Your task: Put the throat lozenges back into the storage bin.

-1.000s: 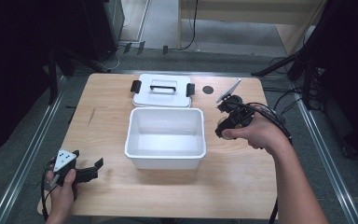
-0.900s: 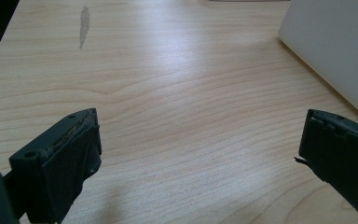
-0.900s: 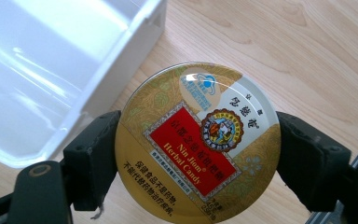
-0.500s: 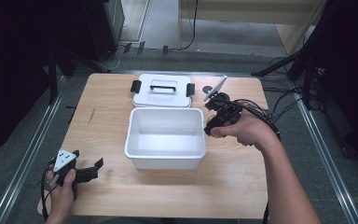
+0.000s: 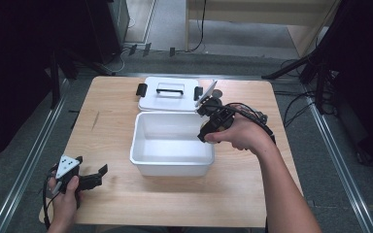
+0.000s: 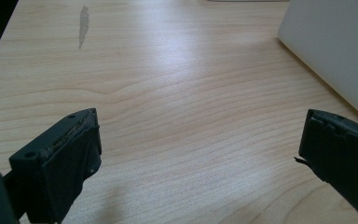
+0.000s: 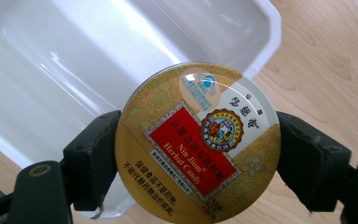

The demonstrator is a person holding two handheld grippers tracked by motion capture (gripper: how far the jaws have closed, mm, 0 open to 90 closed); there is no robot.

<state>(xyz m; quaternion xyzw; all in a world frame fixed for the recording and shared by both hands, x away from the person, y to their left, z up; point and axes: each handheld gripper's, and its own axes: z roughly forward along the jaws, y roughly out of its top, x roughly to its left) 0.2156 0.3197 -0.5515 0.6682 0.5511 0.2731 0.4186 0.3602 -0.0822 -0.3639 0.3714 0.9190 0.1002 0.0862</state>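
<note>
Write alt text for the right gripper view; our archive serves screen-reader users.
A round gold candy tin with a red "Nin Jiom Herbal Candy" label is clamped between the two black jaws of the right gripper. Behind it lie the corner of an empty white plastic bin and the light wooden table.

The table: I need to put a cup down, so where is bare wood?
Free: the table strip in front of the white bin, and the left side between bin and left tongs. Crowded: the back, where the lid lies, and the bin's right rim, where the right tongs hold a candy tin.
</note>
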